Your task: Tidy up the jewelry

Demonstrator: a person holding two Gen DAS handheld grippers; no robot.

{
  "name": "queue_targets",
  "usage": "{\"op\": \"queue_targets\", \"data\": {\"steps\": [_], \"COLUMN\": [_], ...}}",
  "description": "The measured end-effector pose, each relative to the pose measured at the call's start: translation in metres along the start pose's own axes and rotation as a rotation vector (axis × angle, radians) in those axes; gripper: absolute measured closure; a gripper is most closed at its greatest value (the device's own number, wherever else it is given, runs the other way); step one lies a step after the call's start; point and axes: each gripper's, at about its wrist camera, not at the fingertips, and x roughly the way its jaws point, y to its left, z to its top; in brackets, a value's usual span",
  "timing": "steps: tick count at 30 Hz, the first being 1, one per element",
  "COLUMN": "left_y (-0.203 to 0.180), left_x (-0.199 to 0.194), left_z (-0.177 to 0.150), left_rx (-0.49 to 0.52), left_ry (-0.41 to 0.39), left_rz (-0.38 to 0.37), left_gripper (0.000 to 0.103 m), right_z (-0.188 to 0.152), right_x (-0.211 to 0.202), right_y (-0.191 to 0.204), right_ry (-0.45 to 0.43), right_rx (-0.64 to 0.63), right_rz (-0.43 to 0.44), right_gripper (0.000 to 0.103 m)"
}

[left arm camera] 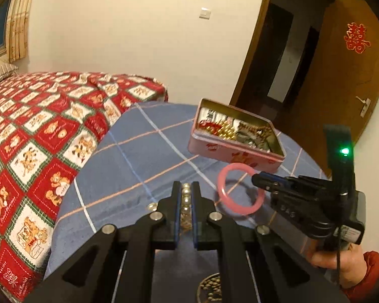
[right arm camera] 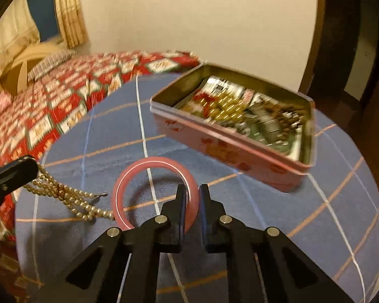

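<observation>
My left gripper (left arm camera: pixel 186 185) is shut on a strand of pale gold beads (left arm camera: pixel 185 197). In the right wrist view the bead necklace (right arm camera: pixel 63 194) trails from the left gripper (right arm camera: pixel 30 166) down onto the blue checked cloth (right arm camera: pixel 108 131). My right gripper (right arm camera: pixel 191 189) is shut on the near rim of a pink bangle (right arm camera: pixel 128 176). From the left wrist view the bangle (left arm camera: pixel 240 210) is tilted, casts a shadow on the cloth, and is pinched by the right gripper (left arm camera: pixel 256 178). An open pink tin (left arm camera: pixel 214 149) holding several pieces of jewelry sits behind both; the tin (right arm camera: pixel 227 149) is just beyond the bangle.
The round table's cloth (left arm camera: pixel 139 156) drops off at its curved edge on the left. A bed with a red patterned quilt (left arm camera: pixel 38 131) lies close beside it. A brown door (left arm camera: pixel 341 75) stands behind the tin. A hand in a red sleeve (left arm camera: pixel 351 262) holds the right gripper.
</observation>
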Motion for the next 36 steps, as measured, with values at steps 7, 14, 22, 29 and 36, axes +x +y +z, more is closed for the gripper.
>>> {"op": "queue_targets", "data": {"steps": [7,14,22,29,36], "left_y": [-0.028,-0.054,-0.081,-0.100,-0.085], "left_x": [-0.023,-0.026,-0.019,0.018,0.064], "left_z": [0.012,0.018,0.075,0.124,0.088], "left_rx": [0.042,0.061,0.104,0.172,0.271], "left_ry": [-0.056,-0.056,-0.130,-0.171,0.018], "left_rz": [-0.018,-0.074,-0.137,-0.106,-0.035], "left_gripper": [0.095,0.095,0.096,0.096,0.001], "right_z": [0.002,-0.010,0.023,0.071,0.060], "right_x": [-0.050,-0.073,-0.085,-0.050,-0.028], "right_y": [-0.023,-0.055,-0.087,-0.107,-0.121], "right_ry": [-0.088,-0.116,-0.185,-0.194,-0.149], "right_rx": [0.049,0.097,0.137,0.182,0.200], "right_rz": [-0.023,-0.063,-0.098,-0.127,-0.119], "right_gripper": [0.094,0.094,0.094,0.094,0.094]}}
